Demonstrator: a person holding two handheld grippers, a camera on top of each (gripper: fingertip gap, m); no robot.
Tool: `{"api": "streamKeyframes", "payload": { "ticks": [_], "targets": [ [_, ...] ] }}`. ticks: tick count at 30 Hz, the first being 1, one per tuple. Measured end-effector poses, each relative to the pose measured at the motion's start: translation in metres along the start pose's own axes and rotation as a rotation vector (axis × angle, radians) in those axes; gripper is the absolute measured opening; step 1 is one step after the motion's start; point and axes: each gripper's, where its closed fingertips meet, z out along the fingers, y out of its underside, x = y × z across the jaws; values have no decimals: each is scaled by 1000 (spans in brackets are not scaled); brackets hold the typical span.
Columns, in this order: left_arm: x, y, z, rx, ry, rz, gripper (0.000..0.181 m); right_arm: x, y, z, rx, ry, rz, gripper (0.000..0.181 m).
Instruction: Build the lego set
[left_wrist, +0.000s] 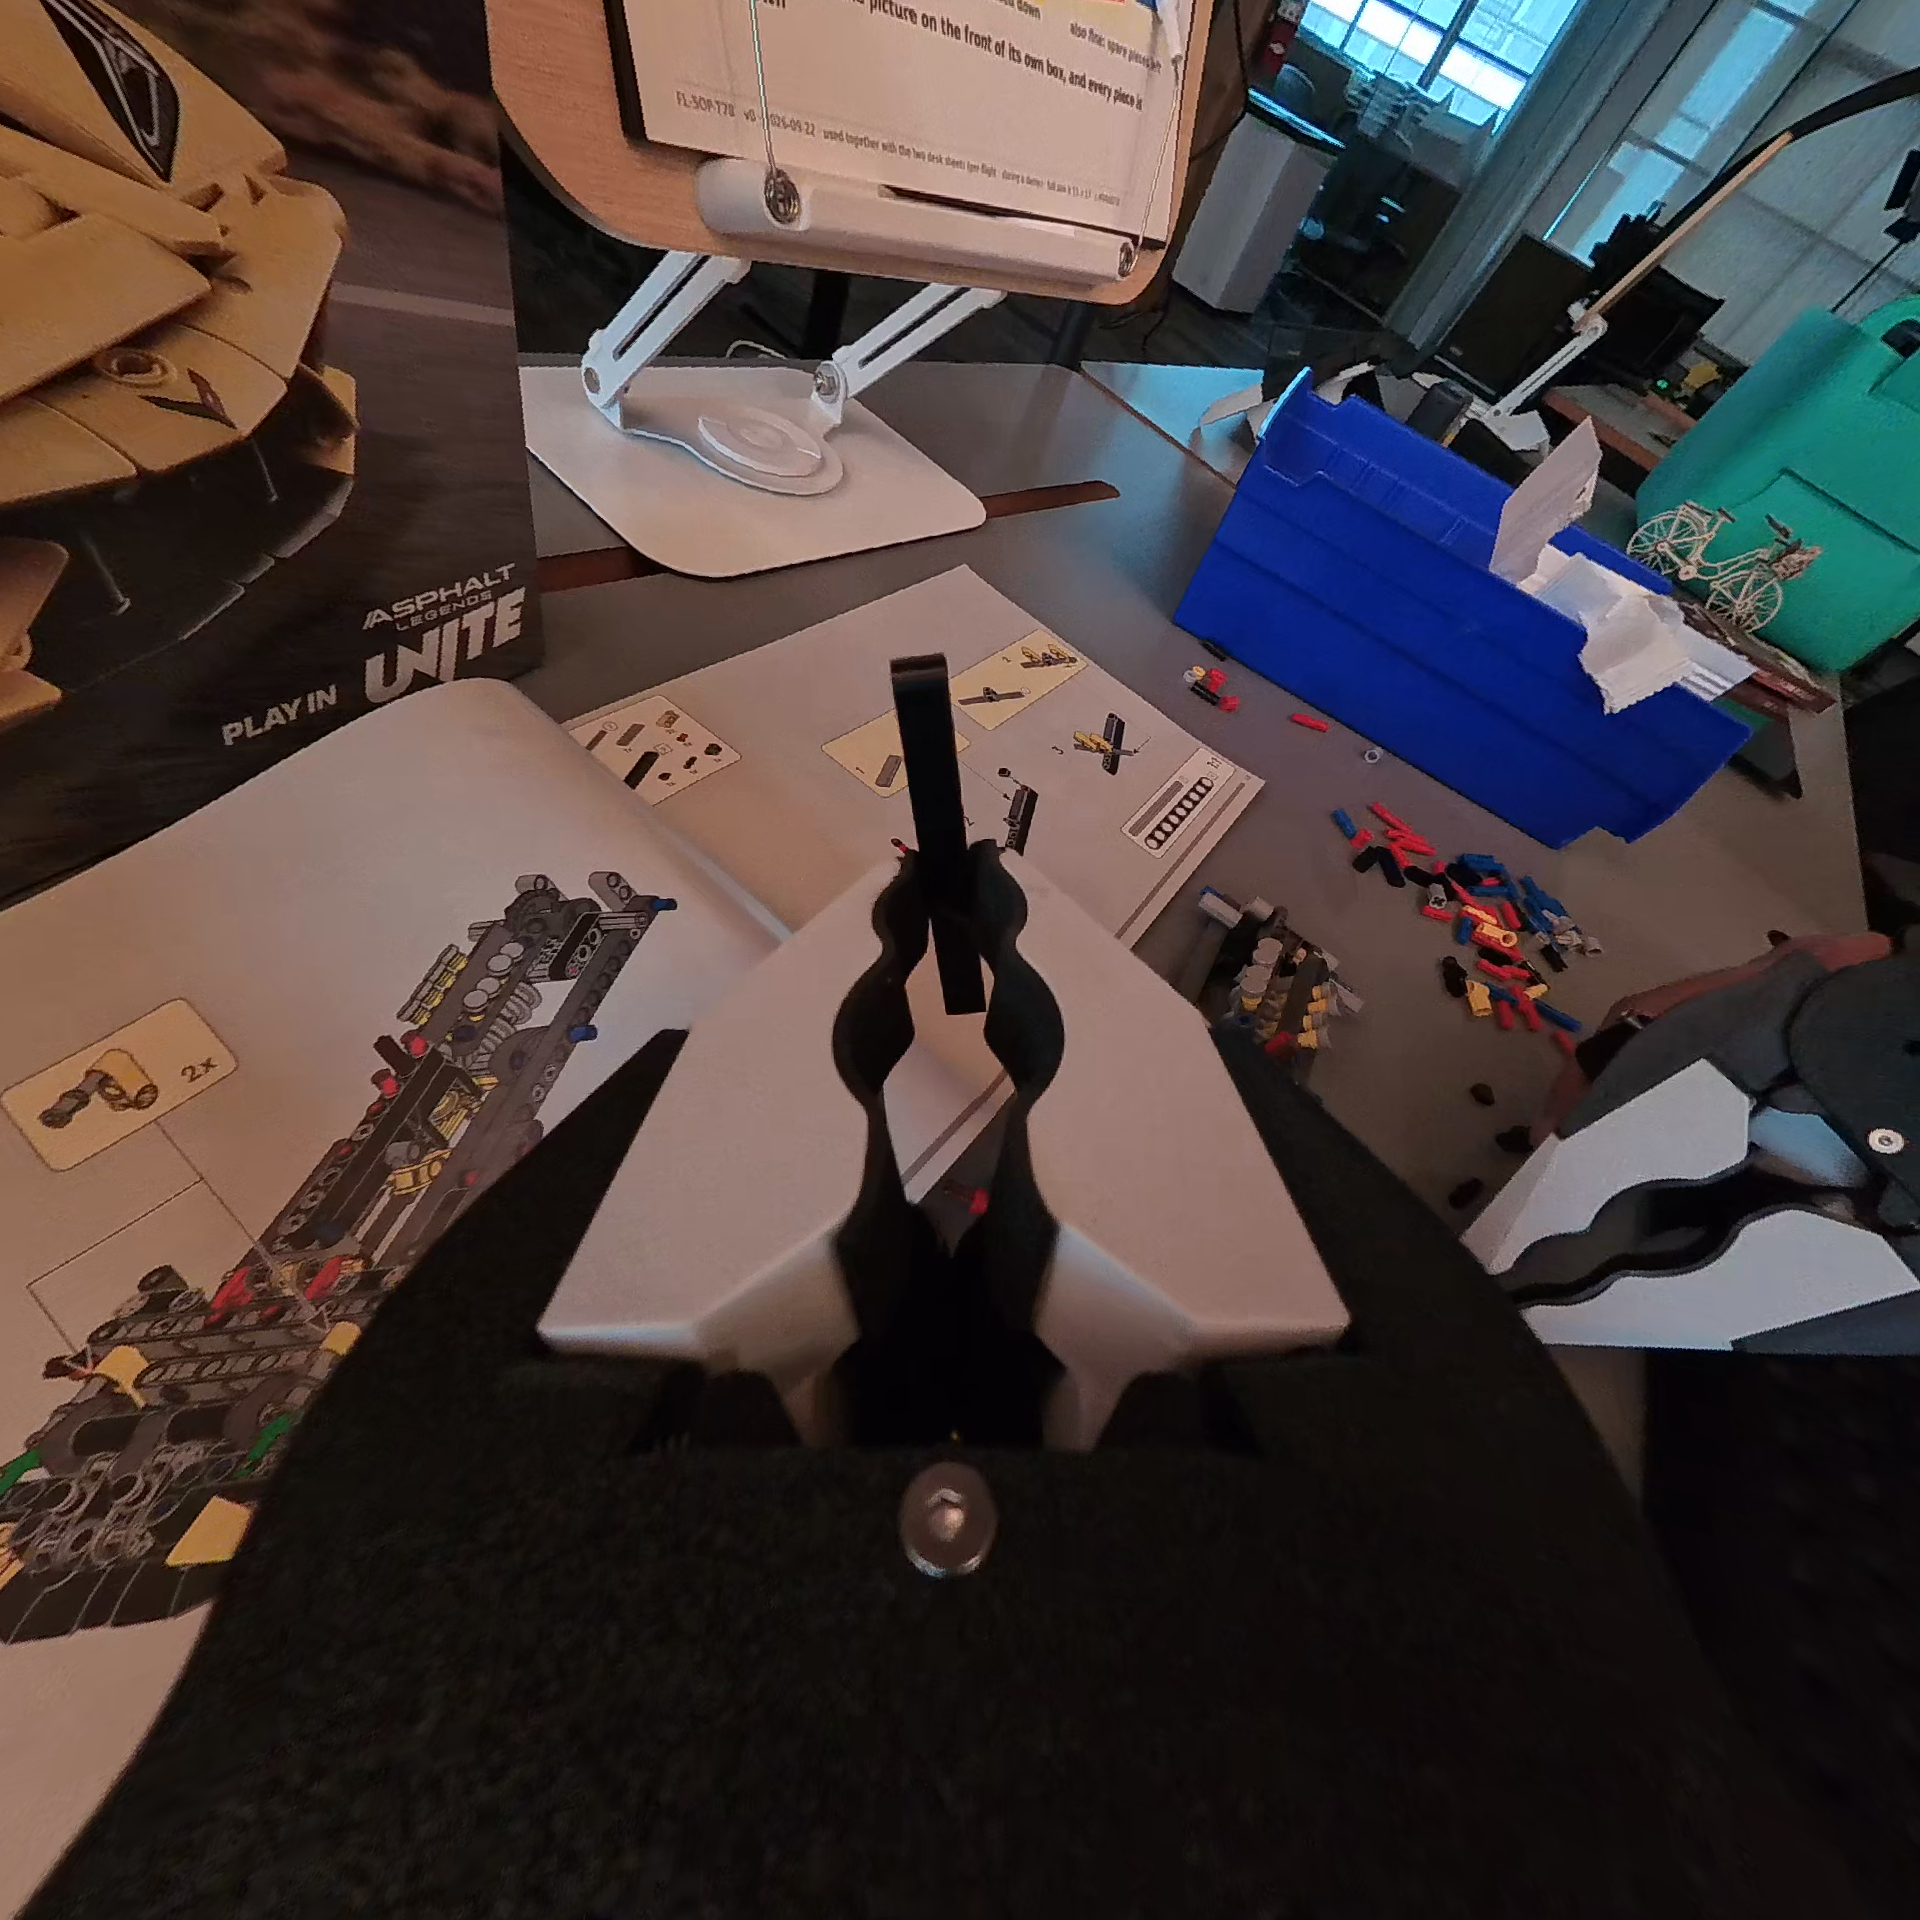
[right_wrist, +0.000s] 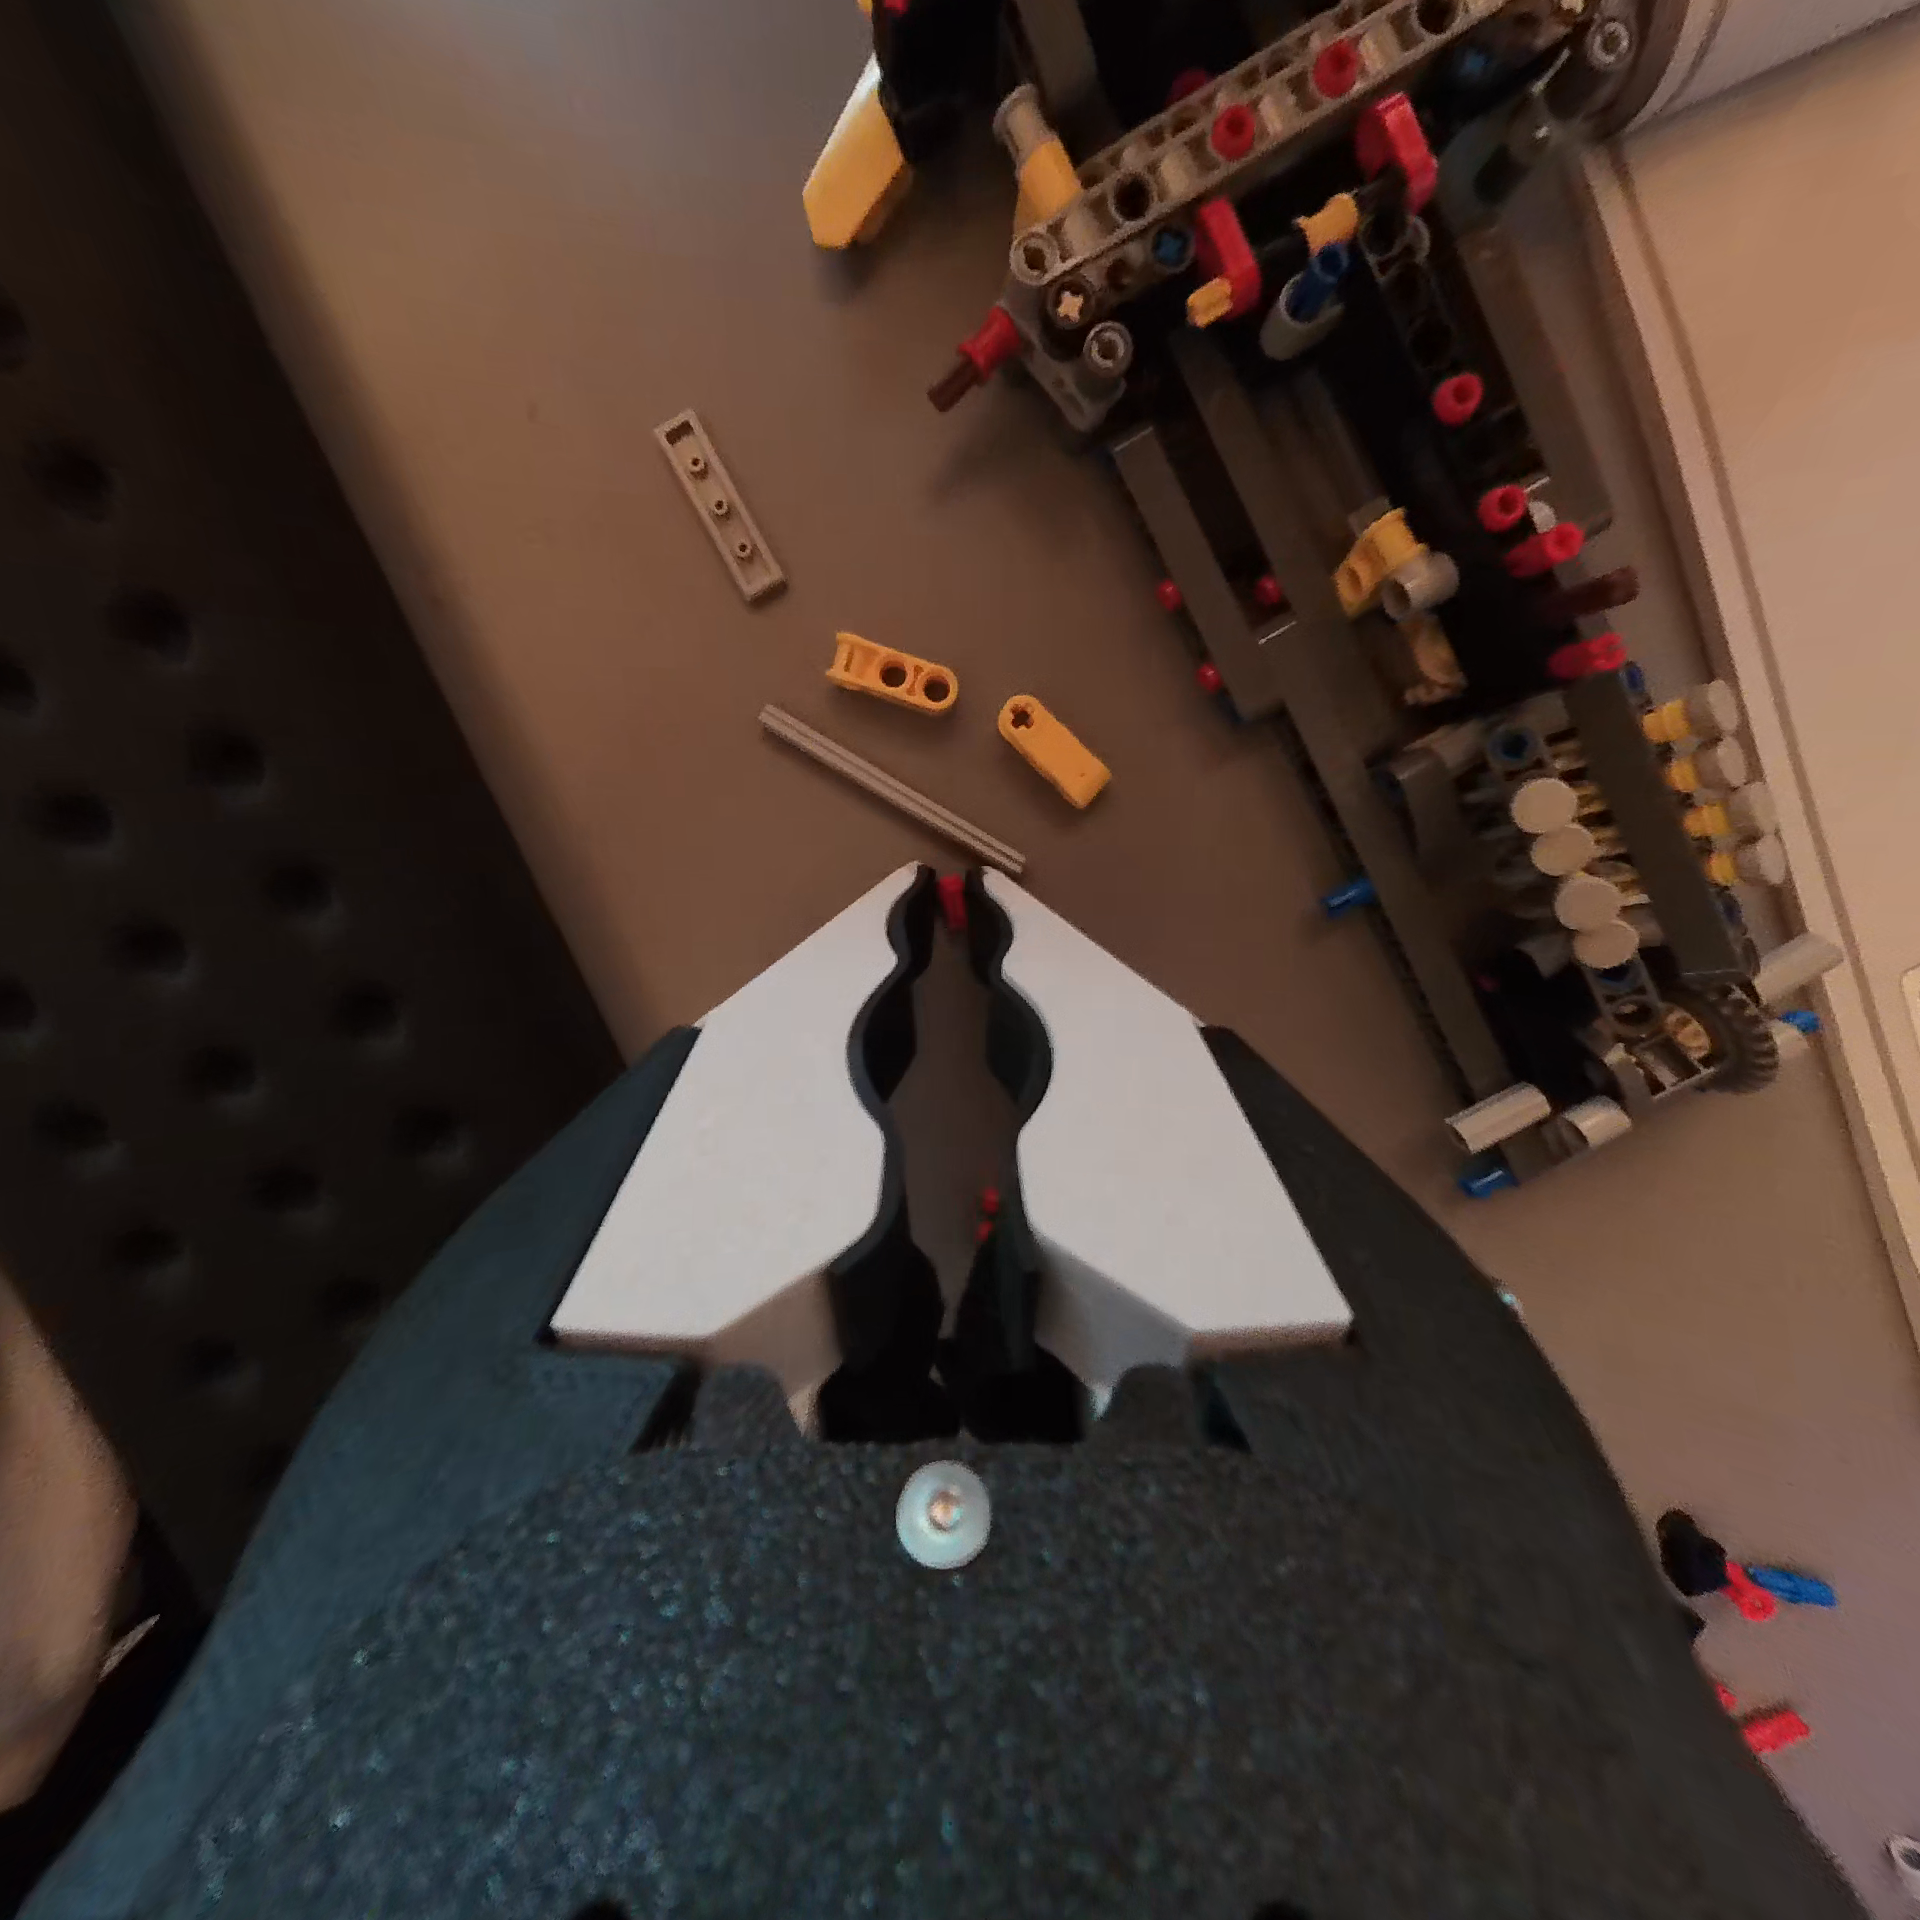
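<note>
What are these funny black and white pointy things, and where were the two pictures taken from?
They are claws, like big tweezers, and a person holds one in each hand. A small camera sits on each claw and looks along its two fingers, so each picture is that claw's own view.

In the left view, the left claw pinches a long flat black lego beam that sticks up above an open white instruction booklet. Further off are a blue plastic bin and a scattered heap of small red, blue and black lego pins.

In the right view, the right claw pinches a tiny red lego pin over the grey table. On the table lie a thin grey lego axle rod, two small yellow lego connectors, a flat grey lego plate, and the half-built grey and black lego car frame.
</note>
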Motion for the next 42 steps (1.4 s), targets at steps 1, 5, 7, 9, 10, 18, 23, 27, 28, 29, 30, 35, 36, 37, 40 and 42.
{"api": "streamKeyframes", "payload": {
  "ticks": [1,5,7,9,10,18,23,27,28,29,30,35,36,37,40,42],
  "targets": [
    [0,0,0,-1,2,0,6,0,0,0,-3,-2,2,6],
    [5,1,2,-5,19,4,6,5,-12,-11,134,-24,69,5],
    [12,2,3,-5,50,4,6,10,-30,-29,302,-71,167,5],
    [28,6,5,-26,125,6,6,17,-48,-52,492,-107,245,5],
    [41,10,6,-48,193,-2,6,18,-55,-64,586,-138,278,5],
    [148,27,-13,-126,615,-36,7,13,-65,-130,1009,-307,437,5],
    [180,21,-18,-80,682,-258,7,24,-77,-161,1273,-296,535,4],
    [203,28,-17,-89,637,-298,6,27,-83,-166,1353,-236,538,4],
    [206,29,-17,-88,625,-314,6,26,-84,-164,1352,-253,550,4],
    [207,31,-17,-87,606,-330,7,24,-84,-162,1350,-273,565,4],
    [207,32,-16,-81,588,-342,6,24,-84,-160,1355,-288,578,4],
    [202,31,-18,-24,546,-390,6,23,-82,-153,1353,-275,615,4],
    [200,31,-19,-14,537,-392,6,24,-82,-151,1350,-269,624,4],
    [200,31,-19,-5,527,-382,6,24,-82,-148,1342,-268,632,4],
    [198,29,-20,36,486,-314,6,27,-82,-142,1319,-247,658,4],
    [197,28,-21,65,442,-239,6,26,-83,-141,1318,-273,674,4]
  ]
}}
